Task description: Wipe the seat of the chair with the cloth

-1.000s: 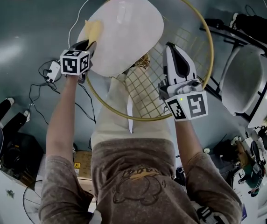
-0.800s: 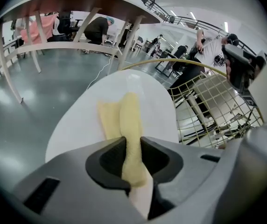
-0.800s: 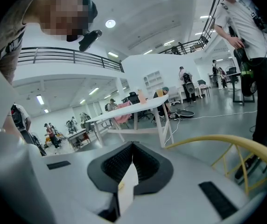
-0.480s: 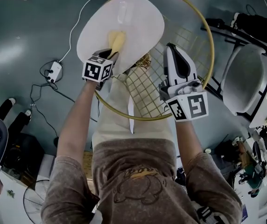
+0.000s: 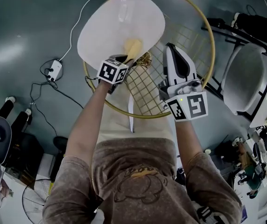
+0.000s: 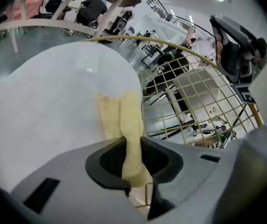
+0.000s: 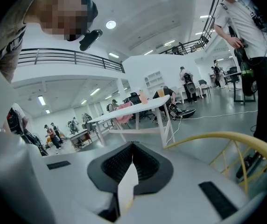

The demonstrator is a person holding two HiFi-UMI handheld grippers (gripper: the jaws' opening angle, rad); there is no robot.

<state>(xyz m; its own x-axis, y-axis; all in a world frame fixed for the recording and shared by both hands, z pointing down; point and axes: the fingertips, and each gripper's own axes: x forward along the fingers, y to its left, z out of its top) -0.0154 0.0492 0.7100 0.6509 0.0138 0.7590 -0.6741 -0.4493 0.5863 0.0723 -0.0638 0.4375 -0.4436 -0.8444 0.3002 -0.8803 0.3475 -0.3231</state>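
**Left tongs point(image 5: 124, 59) drag cloth point(image 5: 133, 46) across seat point(image 5: 117, 24)**

Since a second ago the left tongs have slid from the seat's left edge to its near right edge, taking the yellow cloth along. Their jaws are clamped on the bunched end of the cloth. The rest of it lies flat on the white seat ahead of them, just beside the gold wire grid point(image 5: 147, 90) of the chair back.

Right tongs point(image 5: 170, 47) have stayed over that grid, inside the gold ring point(image 5: 210, 29), with jaws pressed together. A thin pale sliver shows in their seam, and I cannot tell what it is.

Left of the chair, a white cable point(image 5: 81, 14) and a plug block point(image 5: 55, 70) lie on the grey floor point(image 5: 26, 36). A second chair point(image 5: 242, 78) stands at the right.
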